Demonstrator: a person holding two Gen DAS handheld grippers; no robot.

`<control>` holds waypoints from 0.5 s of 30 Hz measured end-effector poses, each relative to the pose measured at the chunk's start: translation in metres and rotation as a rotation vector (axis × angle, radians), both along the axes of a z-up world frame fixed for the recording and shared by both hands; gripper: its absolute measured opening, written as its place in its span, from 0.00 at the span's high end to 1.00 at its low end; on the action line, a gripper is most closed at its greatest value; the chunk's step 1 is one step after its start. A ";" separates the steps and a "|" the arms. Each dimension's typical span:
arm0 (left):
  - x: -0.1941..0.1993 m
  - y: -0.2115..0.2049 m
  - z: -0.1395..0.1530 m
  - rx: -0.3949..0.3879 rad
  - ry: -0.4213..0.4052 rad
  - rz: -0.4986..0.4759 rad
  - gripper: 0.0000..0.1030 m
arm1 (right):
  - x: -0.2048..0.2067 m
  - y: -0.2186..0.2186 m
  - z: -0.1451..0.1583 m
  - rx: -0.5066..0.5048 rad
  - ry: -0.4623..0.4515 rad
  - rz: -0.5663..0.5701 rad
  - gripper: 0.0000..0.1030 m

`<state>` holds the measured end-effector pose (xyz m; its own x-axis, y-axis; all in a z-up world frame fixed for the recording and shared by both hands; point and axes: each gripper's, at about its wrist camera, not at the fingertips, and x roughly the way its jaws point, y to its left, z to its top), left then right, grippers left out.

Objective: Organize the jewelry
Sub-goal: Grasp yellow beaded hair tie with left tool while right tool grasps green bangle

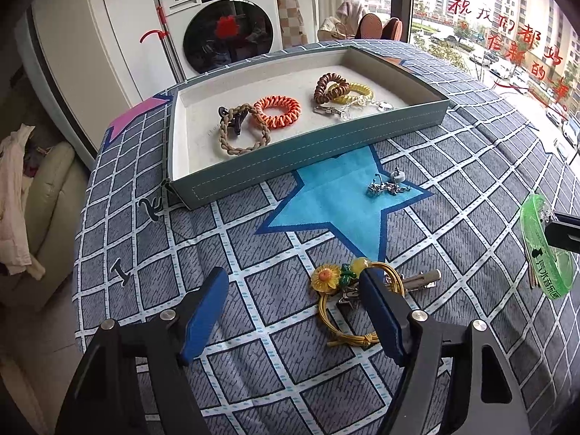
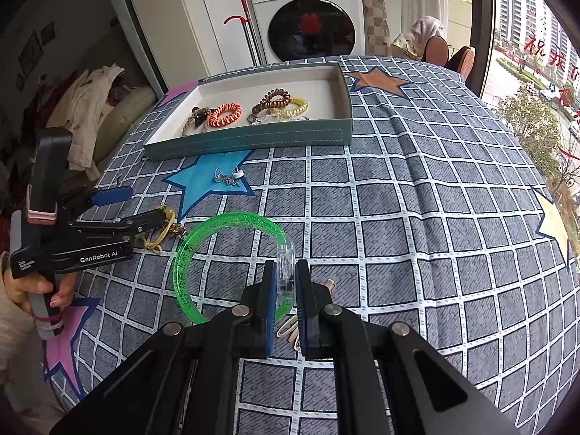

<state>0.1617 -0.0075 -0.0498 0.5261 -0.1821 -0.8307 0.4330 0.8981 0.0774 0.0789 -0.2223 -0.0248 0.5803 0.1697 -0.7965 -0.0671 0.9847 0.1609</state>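
My left gripper [image 1: 291, 275] stands open just above the checked bedspread. A yellow hair tie with a sunflower charm [image 1: 325, 276] lies at its right finger [image 1: 380, 308], which covers part of the loop. A silver metal clip [image 1: 422, 278] rests beside the tie. My right gripper [image 2: 285, 266] is shut on the clear clasp of a green bracelet [image 2: 188, 253], which hangs off its left side. The teal tray [image 1: 308, 145] holds beige braided ties [image 1: 232, 134], an orange coil [image 1: 277, 110], a brown coil [image 1: 328, 85] and a yellow coil [image 1: 357, 92].
A small heap of silver jewelry [image 1: 388, 183] lies on the blue star in front of the tray. Beige hair clips [image 2: 290, 330] lie under my right gripper. A hand [image 2: 40, 290] holds the left gripper [image 2: 145, 204]. A washing machine [image 2: 308, 18] and a window stand beyond the bed.
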 end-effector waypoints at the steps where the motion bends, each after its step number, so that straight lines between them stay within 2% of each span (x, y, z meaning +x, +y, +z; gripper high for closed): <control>1: 0.003 -0.001 -0.001 -0.001 0.000 0.000 0.10 | 0.000 0.000 0.000 0.000 0.000 0.001 0.89; 4: 0.009 -0.001 -0.006 0.033 0.012 0.001 0.10 | -0.001 0.001 0.001 -0.002 -0.002 0.004 0.89; 11: 0.005 -0.009 -0.006 0.023 0.021 -0.031 0.11 | 0.001 0.003 0.000 0.007 0.001 0.004 0.89; 14: 0.002 -0.017 -0.005 -0.003 0.030 -0.067 0.31 | -0.001 0.002 0.001 0.009 -0.001 0.001 0.89; 15: 0.001 -0.020 -0.004 -0.012 0.036 -0.086 0.45 | -0.001 0.001 0.001 0.009 -0.001 -0.001 0.89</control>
